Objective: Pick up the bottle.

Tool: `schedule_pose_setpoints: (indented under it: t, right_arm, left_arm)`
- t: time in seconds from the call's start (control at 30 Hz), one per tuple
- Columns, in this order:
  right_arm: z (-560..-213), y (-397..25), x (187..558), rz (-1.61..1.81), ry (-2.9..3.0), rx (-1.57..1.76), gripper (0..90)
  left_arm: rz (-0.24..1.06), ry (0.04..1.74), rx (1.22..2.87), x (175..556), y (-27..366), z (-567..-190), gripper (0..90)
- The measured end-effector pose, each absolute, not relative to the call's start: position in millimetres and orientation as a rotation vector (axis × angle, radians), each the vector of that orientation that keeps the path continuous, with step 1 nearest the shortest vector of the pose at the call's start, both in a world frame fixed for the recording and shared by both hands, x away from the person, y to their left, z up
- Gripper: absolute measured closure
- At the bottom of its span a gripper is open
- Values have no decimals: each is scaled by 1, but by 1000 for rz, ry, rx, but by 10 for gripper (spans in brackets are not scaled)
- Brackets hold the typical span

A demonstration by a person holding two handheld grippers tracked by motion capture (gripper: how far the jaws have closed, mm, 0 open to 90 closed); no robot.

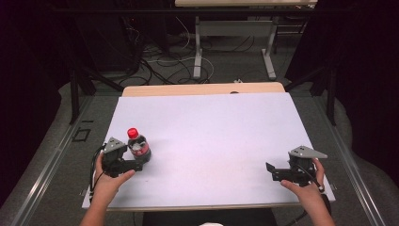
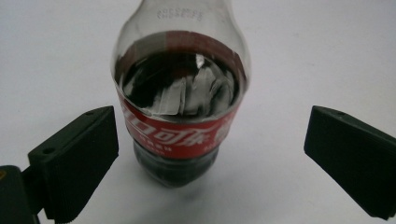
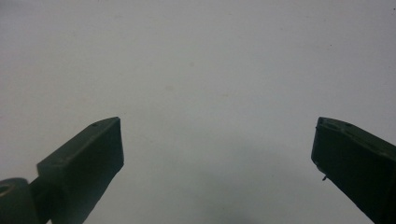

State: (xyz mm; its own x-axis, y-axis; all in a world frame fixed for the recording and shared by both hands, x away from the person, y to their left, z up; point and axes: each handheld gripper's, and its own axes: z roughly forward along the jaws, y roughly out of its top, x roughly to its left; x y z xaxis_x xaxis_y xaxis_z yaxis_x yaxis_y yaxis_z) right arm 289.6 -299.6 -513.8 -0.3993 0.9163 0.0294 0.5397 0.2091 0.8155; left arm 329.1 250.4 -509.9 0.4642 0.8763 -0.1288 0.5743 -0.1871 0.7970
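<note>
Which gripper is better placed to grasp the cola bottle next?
Left. The left gripper is open with the red-capped plastic cola bottle upright between its jaws. The right gripper is open too, far across the white table.

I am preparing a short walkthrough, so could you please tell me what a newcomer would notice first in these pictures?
The cola bottle with its red cap stands upright at the near left of the white table, the one colourful thing there. The left tool frames it with open jaws, not touching it. The right tool waits open at the near right.
</note>
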Motion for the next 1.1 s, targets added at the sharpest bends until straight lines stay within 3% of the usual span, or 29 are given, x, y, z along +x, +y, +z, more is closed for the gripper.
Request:
schedule_pose_setpoints:
  t: [0.37,1.1]
  right_arm:
    - [-519,-298,291,1065,2021,1346,37]
    - [-524,-295,292,1047,2037,1340,57]
  left_arm:
    - [480,1254,1860,350,248,-517,96]
    - [539,1205,1805,350,249,-528,258]
